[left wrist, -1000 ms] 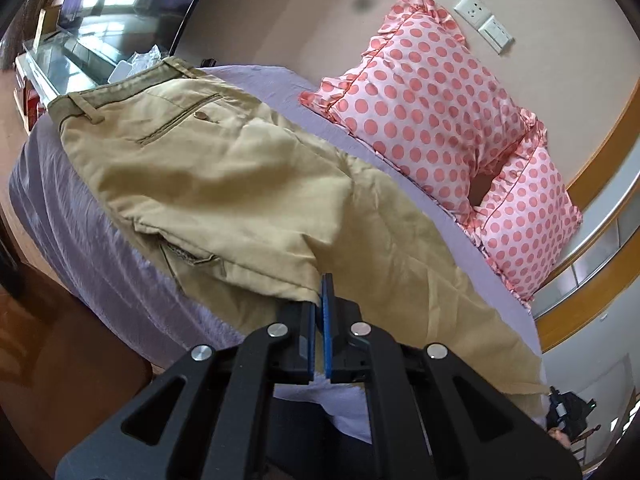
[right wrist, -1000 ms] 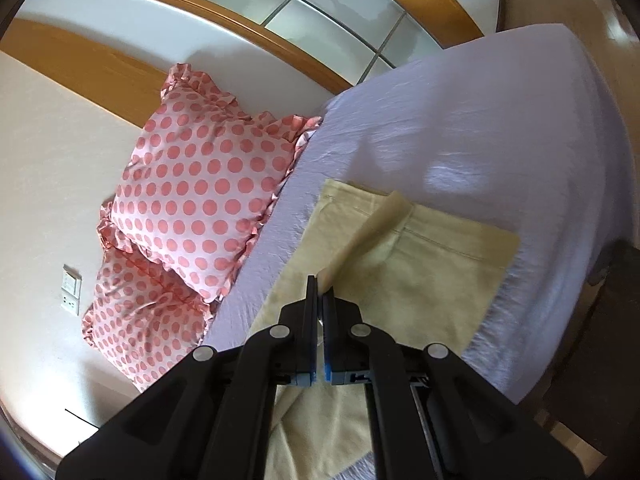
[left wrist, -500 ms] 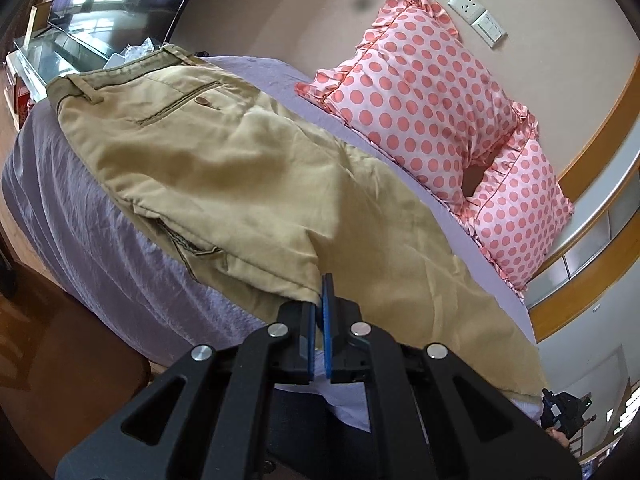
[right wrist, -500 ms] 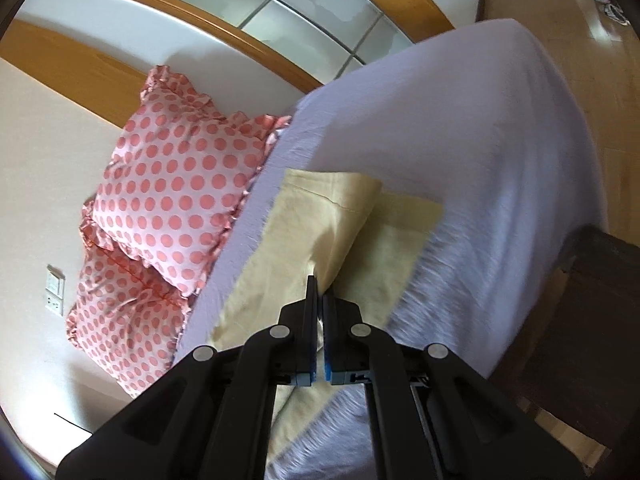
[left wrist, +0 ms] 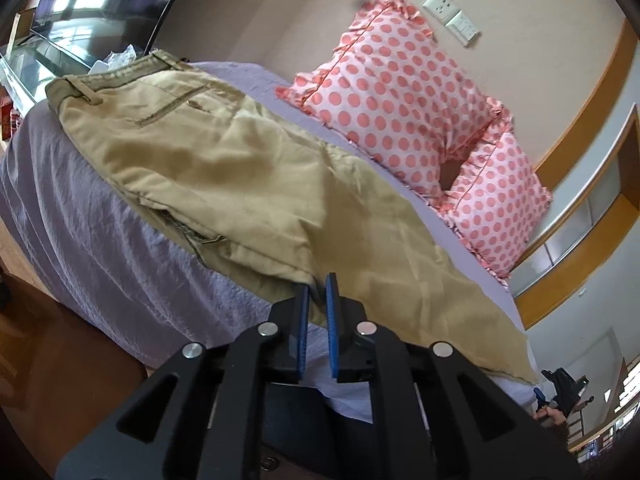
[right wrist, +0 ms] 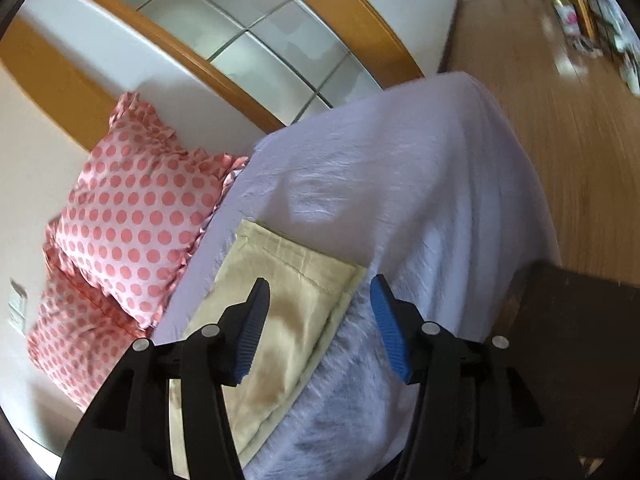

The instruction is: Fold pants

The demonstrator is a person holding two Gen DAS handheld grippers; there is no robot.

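A: Where do the khaki cotton pants (left wrist: 248,184) lie?

B: They lie flat across the bed with the lilac crinkled sheet (left wrist: 100,248). The waistband with a belt loop and a back pocket with a button is at the far end in the left wrist view. One leg is laid over the other, and the leg ends (right wrist: 296,276) rest near the edge of the bed in the right wrist view.

A: What does the left hand-held gripper (left wrist: 316,288) do?

B: Its blue pads (left wrist: 331,320) stand a little apart, with a narrow gap. A fold of the pants sits just at the tips, but I cannot tell if the pads touch it.

A: And the right hand-held gripper (right wrist: 320,292)?

B: It is spread wide and holds nothing. It hangs over the leg ends, with the hem between its two fingers in the view.

A: What else is near?

B: Two pink pillows with coral dots and ruffles (left wrist: 404,96) lean on the wall beside the pants. A white wall socket and switch (left wrist: 452,18) are above them. No brand or writing can be read anywhere.
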